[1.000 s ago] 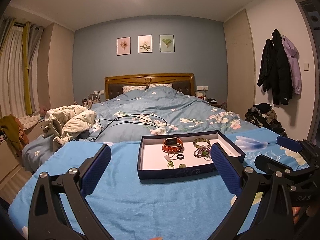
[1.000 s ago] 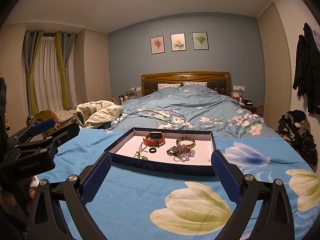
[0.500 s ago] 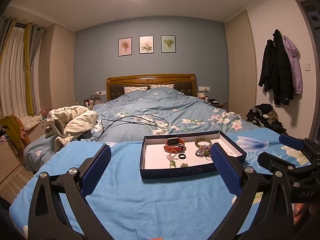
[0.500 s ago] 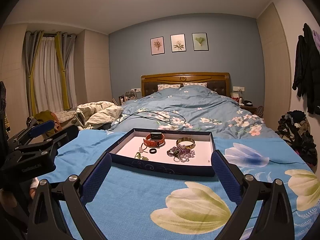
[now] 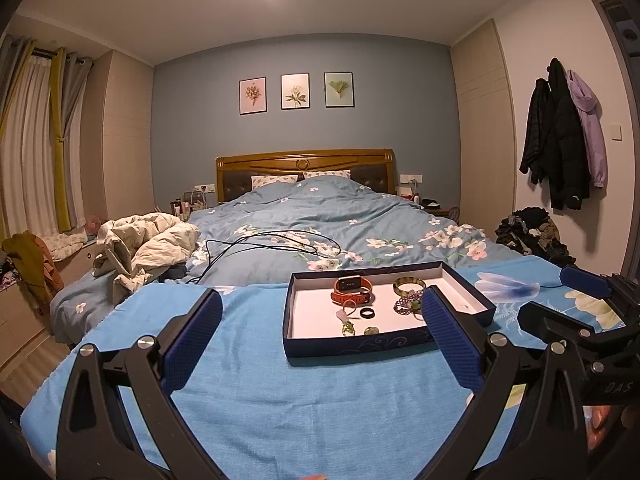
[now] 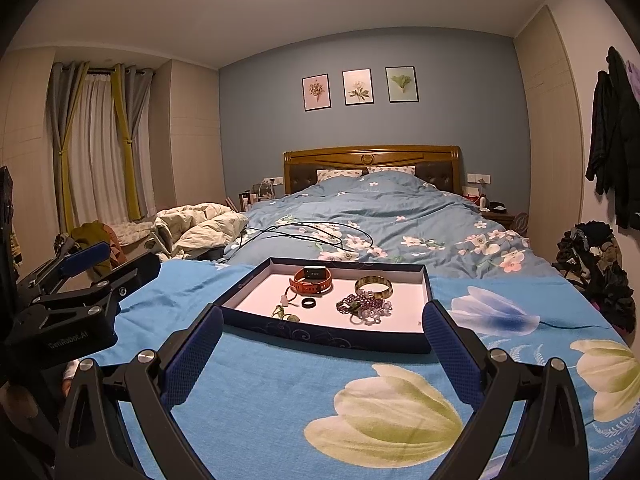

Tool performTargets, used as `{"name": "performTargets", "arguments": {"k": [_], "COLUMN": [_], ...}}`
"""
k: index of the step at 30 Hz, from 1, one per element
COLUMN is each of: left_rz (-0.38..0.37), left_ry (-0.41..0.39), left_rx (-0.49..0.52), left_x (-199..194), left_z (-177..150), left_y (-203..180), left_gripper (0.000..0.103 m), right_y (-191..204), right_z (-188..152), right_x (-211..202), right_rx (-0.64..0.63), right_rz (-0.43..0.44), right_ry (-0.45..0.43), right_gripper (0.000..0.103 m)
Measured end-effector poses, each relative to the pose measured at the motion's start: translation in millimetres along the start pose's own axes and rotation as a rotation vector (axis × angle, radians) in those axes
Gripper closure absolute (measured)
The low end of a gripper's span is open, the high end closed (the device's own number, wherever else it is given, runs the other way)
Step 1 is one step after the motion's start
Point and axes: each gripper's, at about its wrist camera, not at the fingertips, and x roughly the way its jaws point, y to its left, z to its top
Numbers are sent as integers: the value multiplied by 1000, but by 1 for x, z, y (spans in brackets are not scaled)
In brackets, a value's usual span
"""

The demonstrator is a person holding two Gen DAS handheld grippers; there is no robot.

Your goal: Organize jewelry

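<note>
Tray: a dark blue tray [image 6: 320,334] sits on the blue floral cloth [image 6: 360,408] at the foot of the bed, ahead of both grippers.
Jewelry: orange watch [image 6: 312,280], gold bangle [image 6: 374,286], black ring [image 6: 309,302], purple bead strand [image 6: 366,307] and a green pendant [image 5: 348,327] all lie inside the tray.
Left gripper [image 5: 322,338]: fingers spread wide, empty, short of the tray.
Right gripper [image 6: 320,346]: fingers wide apart, empty, just before the tray's near wall.
Around: black cable [image 5: 276,244] on the quilt behind the tray; crumpled beige bedding [image 5: 148,246] to the left; coats [image 5: 560,148] hang on the right wall.
In the way: nothing lies between either gripper and the tray.
</note>
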Motion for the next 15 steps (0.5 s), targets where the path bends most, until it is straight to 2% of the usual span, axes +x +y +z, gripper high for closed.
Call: {"name": "performTargets", "arguments": {"k": [15], "left_rz": [0], "left_ry": [0], "left_rx": [3], "left_x": [-1], "left_z": [-1], "left_y": [0], "left_gripper": [5], "right_y": [1], "right_z": [0], "right_x": [-1], "right_rx": [0], "right_rz": [0], "right_ry": [1], "right_gripper": [7]}}
